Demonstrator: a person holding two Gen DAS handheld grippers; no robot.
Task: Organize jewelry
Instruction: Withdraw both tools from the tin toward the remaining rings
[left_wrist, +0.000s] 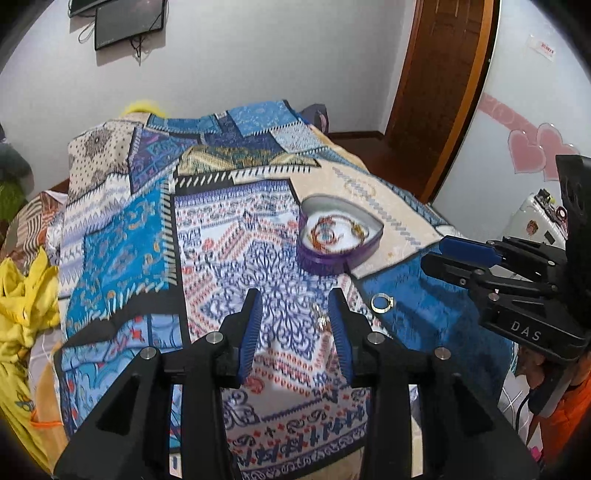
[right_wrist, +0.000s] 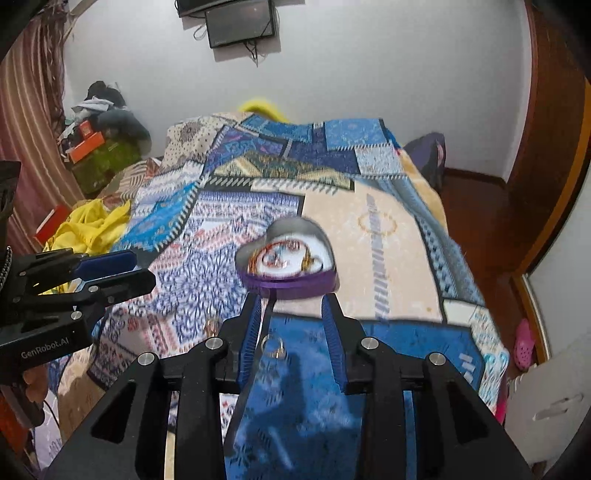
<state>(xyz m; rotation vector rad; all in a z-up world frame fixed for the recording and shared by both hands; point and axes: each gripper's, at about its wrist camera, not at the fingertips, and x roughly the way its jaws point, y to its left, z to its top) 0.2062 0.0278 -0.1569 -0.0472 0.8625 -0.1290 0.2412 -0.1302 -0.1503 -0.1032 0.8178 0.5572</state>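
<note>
A purple heart-shaped tin (left_wrist: 338, 236) lies open on the patterned bedspread with bangles inside; it also shows in the right wrist view (right_wrist: 290, 258). A gold ring (left_wrist: 381, 302) lies on the blue patch near it, and in the right wrist view the ring (right_wrist: 273, 347) sits between my right fingers. A small silvery jewelry piece (left_wrist: 321, 317) lies on the cloth by the inner side of my left gripper's right finger. My left gripper (left_wrist: 295, 310) is open and empty above the bedspread. My right gripper (right_wrist: 291, 314) is open and empty, just in front of the tin.
The patchwork bedspread (left_wrist: 147, 236) covers the bed. Yellow cloth (left_wrist: 26, 295) is bunched at the bed's left edge. A wooden door (left_wrist: 439, 92) stands at the right, a wall screen (left_wrist: 125, 18) at the back. Boxes and clutter (right_wrist: 96, 144) are piled at the far left.
</note>
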